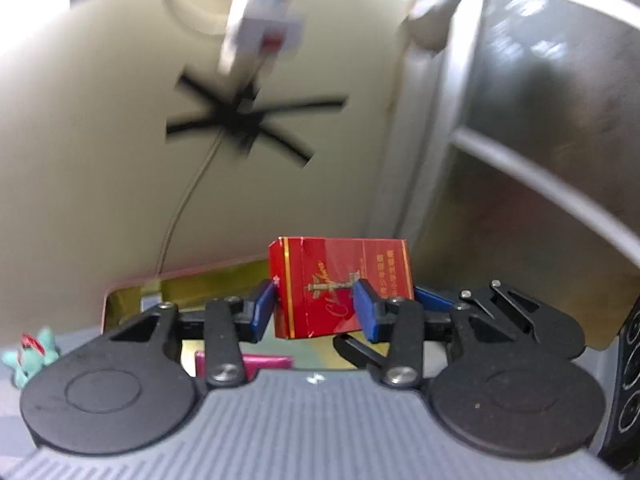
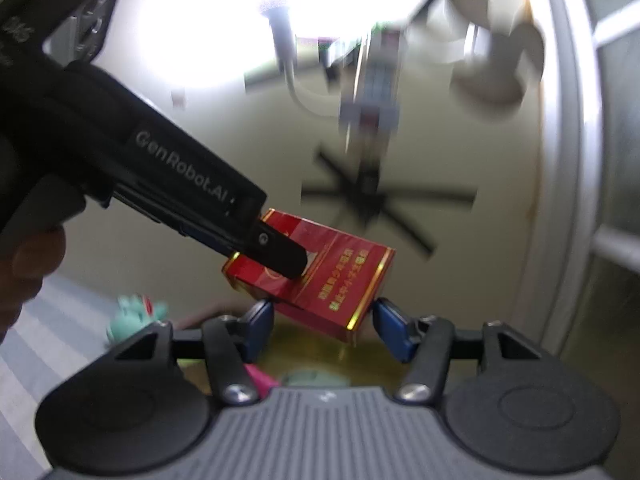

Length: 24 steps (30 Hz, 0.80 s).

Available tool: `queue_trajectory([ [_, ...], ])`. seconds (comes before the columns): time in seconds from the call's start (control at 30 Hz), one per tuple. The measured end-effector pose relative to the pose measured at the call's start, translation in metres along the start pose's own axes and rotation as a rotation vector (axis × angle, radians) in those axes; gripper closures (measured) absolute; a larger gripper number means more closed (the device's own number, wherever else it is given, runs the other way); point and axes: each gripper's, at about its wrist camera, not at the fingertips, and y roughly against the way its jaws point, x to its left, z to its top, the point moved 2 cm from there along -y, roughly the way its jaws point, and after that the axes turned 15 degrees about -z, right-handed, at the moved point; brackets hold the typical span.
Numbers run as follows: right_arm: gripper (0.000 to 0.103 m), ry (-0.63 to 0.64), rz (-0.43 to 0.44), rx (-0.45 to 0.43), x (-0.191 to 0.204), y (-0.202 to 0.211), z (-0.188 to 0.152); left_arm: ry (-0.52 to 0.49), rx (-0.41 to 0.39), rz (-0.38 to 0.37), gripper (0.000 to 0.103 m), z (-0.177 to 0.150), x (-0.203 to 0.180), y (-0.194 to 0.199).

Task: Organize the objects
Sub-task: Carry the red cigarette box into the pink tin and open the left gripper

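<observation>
Left gripper (image 1: 315, 308) clamped on red cigarette pack (image 1: 340, 292), held in the air over the gold tray (image 1: 208, 284). Right gripper (image 2: 323, 328) jaws apart, straddling pack loosely. I'd keep left grip firm, set pack flat in tray.

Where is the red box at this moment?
The red box is off the table, held between the blue pads of the left claw. In the right wrist view it hangs above the golden tray, just ahead of the right claw, right of the teal toy.

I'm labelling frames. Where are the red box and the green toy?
red box (image 1: 320, 280), left wrist view, front face.
green toy (image 2: 134, 316), right wrist view, its body.
</observation>
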Motion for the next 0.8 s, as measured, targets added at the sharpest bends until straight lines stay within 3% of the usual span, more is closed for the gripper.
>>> queue_trajectory([
  [0.2,0.045,0.092,-0.017,0.167,0.014,-0.053,-0.025,0.121,0.073,0.008,0.057,-0.016,0.043,-0.058],
  [0.37,0.038,0.089,0.003,0.167,0.016,-0.056,-0.036,0.153,0.099,0.012,0.055,-0.022,0.054,-0.071],
  [0.47,0.037,0.055,0.008,0.161,0.013,-0.045,-0.032,0.140,0.098,0.032,0.055,-0.023,0.052,-0.068],
  [0.8,0.037,-0.012,-0.010,0.117,0.008,0.028,-0.030,0.059,0.068,0.082,0.055,-0.042,0.026,-0.004],
])
